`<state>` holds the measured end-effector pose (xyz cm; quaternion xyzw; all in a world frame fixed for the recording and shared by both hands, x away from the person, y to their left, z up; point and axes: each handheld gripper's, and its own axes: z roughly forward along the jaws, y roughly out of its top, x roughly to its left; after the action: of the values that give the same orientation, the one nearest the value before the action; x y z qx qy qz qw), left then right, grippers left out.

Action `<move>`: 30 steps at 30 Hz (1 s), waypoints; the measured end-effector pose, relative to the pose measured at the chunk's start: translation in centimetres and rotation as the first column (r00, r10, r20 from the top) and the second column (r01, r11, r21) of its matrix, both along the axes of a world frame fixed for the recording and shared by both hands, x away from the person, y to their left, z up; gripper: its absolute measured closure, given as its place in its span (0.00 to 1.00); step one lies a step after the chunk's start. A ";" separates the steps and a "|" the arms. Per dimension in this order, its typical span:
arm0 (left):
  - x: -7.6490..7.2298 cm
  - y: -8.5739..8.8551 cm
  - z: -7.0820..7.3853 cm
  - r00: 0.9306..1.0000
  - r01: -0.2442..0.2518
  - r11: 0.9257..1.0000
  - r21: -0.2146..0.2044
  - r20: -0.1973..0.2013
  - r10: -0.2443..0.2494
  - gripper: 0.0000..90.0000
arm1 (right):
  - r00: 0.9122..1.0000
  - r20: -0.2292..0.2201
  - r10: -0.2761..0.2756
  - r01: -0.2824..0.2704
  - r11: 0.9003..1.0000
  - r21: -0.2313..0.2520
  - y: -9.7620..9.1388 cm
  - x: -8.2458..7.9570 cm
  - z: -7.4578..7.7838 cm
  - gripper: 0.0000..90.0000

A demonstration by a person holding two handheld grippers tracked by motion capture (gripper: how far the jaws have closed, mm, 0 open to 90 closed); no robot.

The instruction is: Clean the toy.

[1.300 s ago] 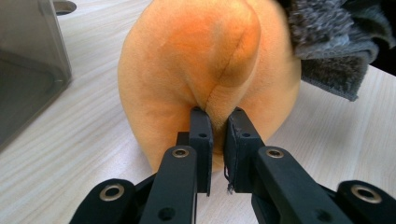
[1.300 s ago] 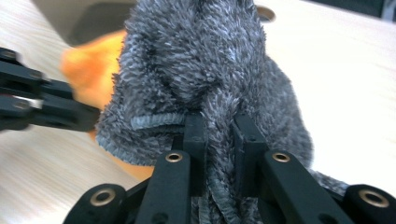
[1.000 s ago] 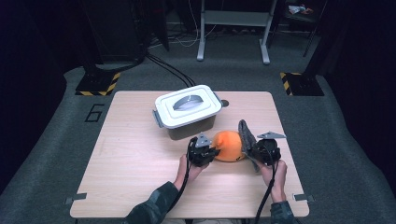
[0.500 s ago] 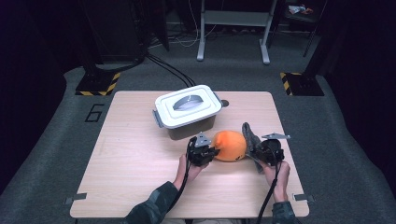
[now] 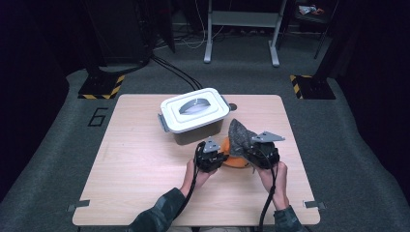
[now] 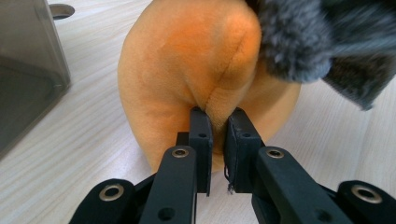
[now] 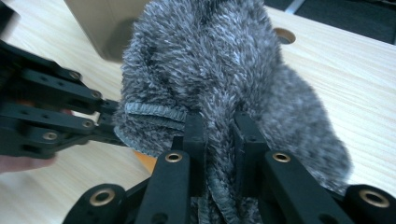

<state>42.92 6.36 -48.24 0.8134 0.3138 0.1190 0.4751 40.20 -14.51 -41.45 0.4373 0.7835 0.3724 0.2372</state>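
Note:
An orange plush ball (image 5: 231, 160) lies on the wooden table (image 5: 140, 159) just in front of the lidded box. My left gripper (image 5: 220, 157) is shut on a fold of the orange plush (image 6: 187, 60), its jaws (image 6: 218, 119) pinching the seam. My right gripper (image 5: 247, 151) is shut on a grey fuzzy piece (image 5: 238, 134), which stands up over the ball's right side. In the right gripper view the grey fuzz (image 7: 210, 60) bulges out between and above my jaws (image 7: 219, 121), and the left gripper (image 7: 46, 116) reaches in from the left.
A grey box with a white clip-on lid (image 5: 194, 112) stands right behind the ball, its wall close at the left (image 6: 23, 70). A round hole (image 5: 233, 107) is in the tabletop behind the box. Bare table lies to the left and in front.
My right gripper has risen and drawn the grey fuzzy piece up and leftward over the orange ball, which now shows less. The left gripper has kept still on the plush.

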 end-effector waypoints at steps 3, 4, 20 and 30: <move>0.1 0.1 -0.2 1.000 -0.002 1.000 -0.015 -0.008 0.002 0.92 | 1.000 -0.002 -0.008 0.008 1.000 -0.005 0.1 0.4 -0.6 0.87; 0.1 0.0 -0.1 1.000 -0.002 1.000 -0.013 -0.011 0.002 0.92 | 1.000 -0.005 -0.009 0.009 1.000 0.003 -0.2 0.4 -0.7 0.87; 0.2 0.0 -0.2 1.000 0.001 1.000 -0.010 -0.010 -0.001 0.91 | 0.988 -0.086 -0.126 0.129 0.991 0.038 -4.5 1.3 -3.2 0.87; 0.3 0.1 -0.2 1.000 -0.004 1.000 -0.010 -0.013 0.004 0.91 | 0.973 -0.147 -0.179 0.185 0.982 0.029 -5.8 2.2 -5.5 0.87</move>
<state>43.18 6.44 -48.48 0.8112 0.3190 0.1129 0.4770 42.41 -20.31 -46.91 0.5379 0.7469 0.3334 0.2040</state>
